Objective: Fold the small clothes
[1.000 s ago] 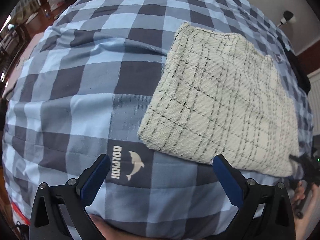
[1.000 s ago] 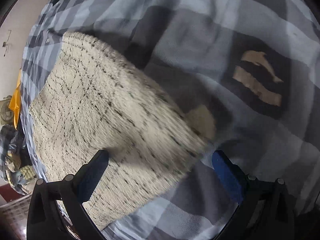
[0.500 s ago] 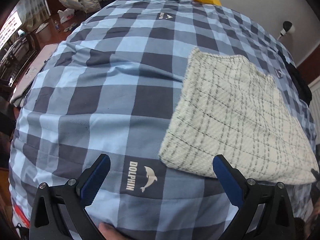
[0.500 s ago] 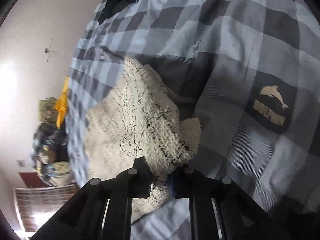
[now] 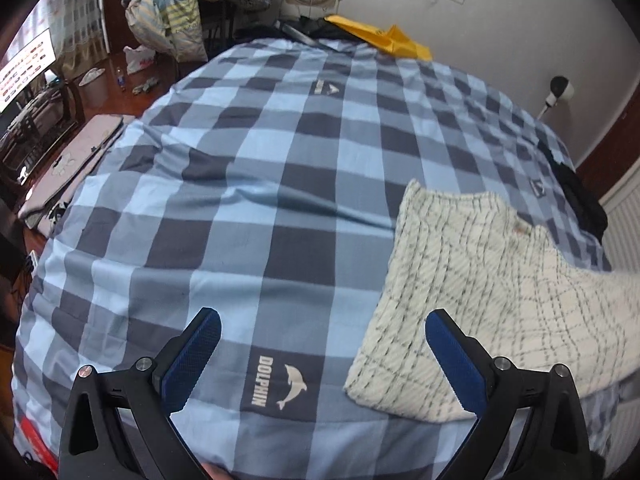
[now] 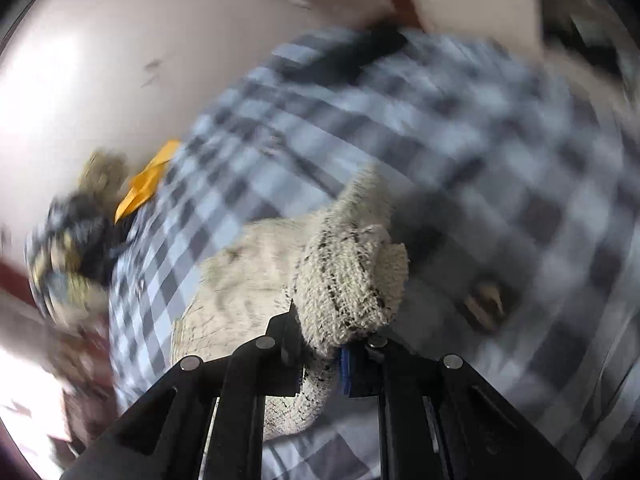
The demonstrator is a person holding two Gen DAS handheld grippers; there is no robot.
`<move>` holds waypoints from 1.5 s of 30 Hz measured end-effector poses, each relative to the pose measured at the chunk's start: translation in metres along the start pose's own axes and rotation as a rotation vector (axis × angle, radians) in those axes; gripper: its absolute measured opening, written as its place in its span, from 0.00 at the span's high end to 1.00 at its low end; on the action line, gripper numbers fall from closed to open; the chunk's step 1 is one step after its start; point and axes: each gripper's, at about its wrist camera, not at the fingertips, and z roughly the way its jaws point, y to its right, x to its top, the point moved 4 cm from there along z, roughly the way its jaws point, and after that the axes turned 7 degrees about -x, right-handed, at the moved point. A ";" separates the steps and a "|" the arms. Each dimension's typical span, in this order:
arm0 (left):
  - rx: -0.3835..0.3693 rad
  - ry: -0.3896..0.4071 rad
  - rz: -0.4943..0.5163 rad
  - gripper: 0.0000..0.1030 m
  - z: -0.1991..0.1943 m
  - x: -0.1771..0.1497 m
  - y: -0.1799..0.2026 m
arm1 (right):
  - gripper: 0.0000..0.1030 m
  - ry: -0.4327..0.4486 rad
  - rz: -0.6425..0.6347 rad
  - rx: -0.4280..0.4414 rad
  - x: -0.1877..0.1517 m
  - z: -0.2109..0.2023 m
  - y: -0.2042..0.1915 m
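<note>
Blue-padded left gripper (image 5: 322, 344) is hovering wide open, tilted down over the checked bedspread (image 5: 256, 184). Right gripper (image 6: 320, 354) is clamping a bunched corner of the cream knitted garment (image 5: 492, 284), its remainder lying on the bedspread beyond.

garment (image 5: 492, 292) on bedspread (image 5: 248, 184), right | yellow item (image 5: 384, 40) far edge

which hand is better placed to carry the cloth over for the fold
Right. The right hand-held gripper is already clamped on a corner of the cloth and has it raised off the bedspread. The left hand-held gripper is open, holding nothing, beside the cloth.
</note>
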 end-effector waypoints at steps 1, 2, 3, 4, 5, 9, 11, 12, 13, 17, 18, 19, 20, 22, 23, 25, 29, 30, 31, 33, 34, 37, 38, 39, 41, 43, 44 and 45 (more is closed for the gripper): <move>-0.007 0.008 -0.010 0.00 -0.002 0.001 -0.001 | 0.90 0.023 -0.077 0.006 0.002 -0.010 -0.024; -0.027 0.024 -0.034 0.00 -0.004 0.002 -0.004 | 0.90 0.044 -0.150 0.019 0.002 -0.020 -0.054; -0.039 0.035 -0.050 0.00 -0.006 0.003 -0.006 | 0.90 0.051 -0.222 0.043 0.000 -0.023 -0.086; -0.050 0.060 -0.078 0.00 -0.010 0.005 -0.010 | 0.90 0.044 -0.286 0.067 -0.007 -0.025 -0.110; -0.052 0.081 -0.093 0.00 -0.013 0.007 -0.012 | 0.90 0.028 -0.352 0.092 -0.017 -0.021 -0.139; -0.031 0.144 -0.133 0.00 -0.024 0.011 -0.022 | 0.89 -0.117 -0.653 0.167 -0.104 0.020 -0.225; -0.032 0.152 -0.154 0.00 -0.024 0.012 -0.027 | 0.82 -0.216 -0.794 0.158 -0.158 0.057 -0.245; -0.035 0.149 -0.157 0.00 -0.023 0.012 -0.028 | 0.77 -0.278 -0.862 0.151 -0.190 0.079 -0.248; -0.036 0.133 -0.155 0.00 -0.020 0.012 -0.027 | 0.66 -0.371 -0.900 0.171 -0.220 0.099 -0.244; -0.049 0.043 -0.086 0.00 -0.003 0.006 -0.010 | 0.60 -0.653 -0.833 0.253 -0.264 0.126 -0.203; -0.053 0.022 -0.052 0.00 0.002 0.004 -0.003 | 0.59 -0.625 -0.827 0.257 -0.258 0.122 -0.195; -0.053 0.008 -0.028 0.00 0.005 0.003 0.003 | 0.58 -0.583 -0.820 0.260 -0.249 0.115 -0.182; -0.056 -0.017 0.021 0.00 0.010 -0.001 0.014 | 0.52 -0.541 -0.808 0.262 -0.238 0.107 -0.169; -0.065 -0.065 0.094 0.00 0.019 -0.007 0.030 | 0.30 -0.435 -0.760 0.228 -0.207 0.096 -0.149; -0.071 -0.097 0.134 0.00 0.025 -0.012 0.038 | 0.18 -0.354 -0.736 0.169 -0.191 0.092 -0.129; -0.080 -0.155 0.194 0.00 0.037 -0.021 0.052 | 0.15 -0.261 -0.745 0.028 -0.176 0.100 -0.119; -0.143 -0.202 0.283 0.00 0.065 -0.022 0.082 | 0.15 -0.252 -0.871 -0.146 -0.196 0.124 -0.098; -0.177 -0.212 0.320 0.00 0.073 -0.021 0.091 | 0.15 -0.269 -0.918 -0.148 -0.208 0.129 -0.099; -0.193 -0.218 0.354 0.00 0.079 -0.021 0.098 | 0.15 -0.284 -0.952 -0.144 -0.216 0.132 -0.101; -0.184 -0.230 0.417 0.00 0.096 -0.023 0.107 | 0.15 -0.302 -1.027 -0.128 -0.234 0.138 -0.114; -0.168 -0.246 0.431 0.00 0.103 -0.025 0.108 | 0.15 -0.295 -1.041 -0.119 -0.238 0.140 -0.120; -0.125 -0.331 0.424 0.00 0.126 -0.037 0.103 | 0.16 -0.304 -1.031 -0.163 -0.248 0.158 -0.130; -0.141 -0.353 0.411 0.00 0.130 -0.042 0.100 | 0.24 -0.316 -1.020 -0.177 -0.251 0.164 -0.132; -0.150 -0.361 0.401 0.00 0.131 -0.043 0.098 | 0.36 -0.333 -0.995 -0.178 -0.253 0.170 -0.134; -0.176 -0.372 0.355 0.00 0.132 -0.043 0.094 | 0.70 -0.377 -0.932 -0.173 -0.251 0.178 -0.134; -0.182 -0.370 0.327 0.00 0.131 -0.042 0.092 | 0.76 -0.410 -0.860 -0.136 -0.251 0.180 -0.135; -0.181 -0.370 0.324 0.00 0.129 -0.041 0.091 | 0.79 -0.416 -0.853 -0.132 -0.250 0.179 -0.133; -0.180 -0.369 0.325 0.00 0.128 -0.041 0.092 | 0.81 -0.432 -0.852 -0.144 -0.254 0.179 -0.132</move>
